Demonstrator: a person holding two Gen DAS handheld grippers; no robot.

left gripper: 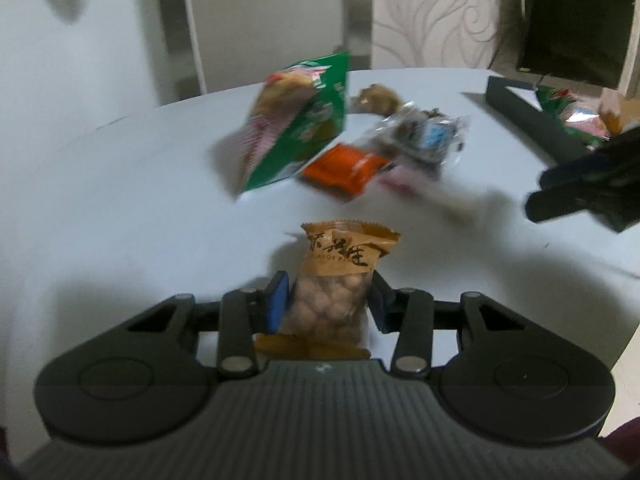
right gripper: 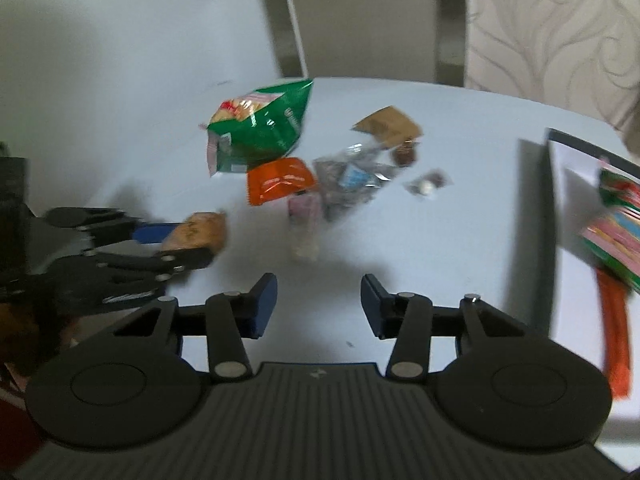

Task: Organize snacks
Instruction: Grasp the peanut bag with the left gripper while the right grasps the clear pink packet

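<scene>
A brown peanut packet [left gripper: 340,280] is pinched upright between the two blue pads of the left claw [left gripper: 330,300], with its printed top protruding beyond the fingertips and its lower seal lying against the claw body. In the right wrist view the same left claw [right gripper: 188,240] is seen at 9 o'clock, with the packet [right gripper: 198,232] clamped at its tip just above the white surface [left gripper: 120,200].

The right claw [right gripper: 318,306] is seen spread, with nothing between its pads; only bare surface [right gripper: 460,240] is shown in the gap. In the left wrist view it [left gripper: 560,192] appears at 3 o'clock as a dark blurred shape.

A loose pile is found toward 12 o'clock of both claws. Counted there: one green bag [right gripper: 264,132], one orange packet [right gripper: 280,180], one clear wrapper with a blue label [right gripper: 352,180], one small brown packet [right gripper: 388,124], one pinkish packet [right gripper: 304,216] and one tiny clear sachet [right gripper: 428,184]. The orange packet is overlapped by the green bag's lower edge.

At 3 o'clock a dark-rimmed tray [right gripper: 554,200] is seen, in which one green-and-pink bag [right gripper: 616,228] and one orange strip [right gripper: 616,332] are held. Further items there cannot be counted through the blur.
</scene>
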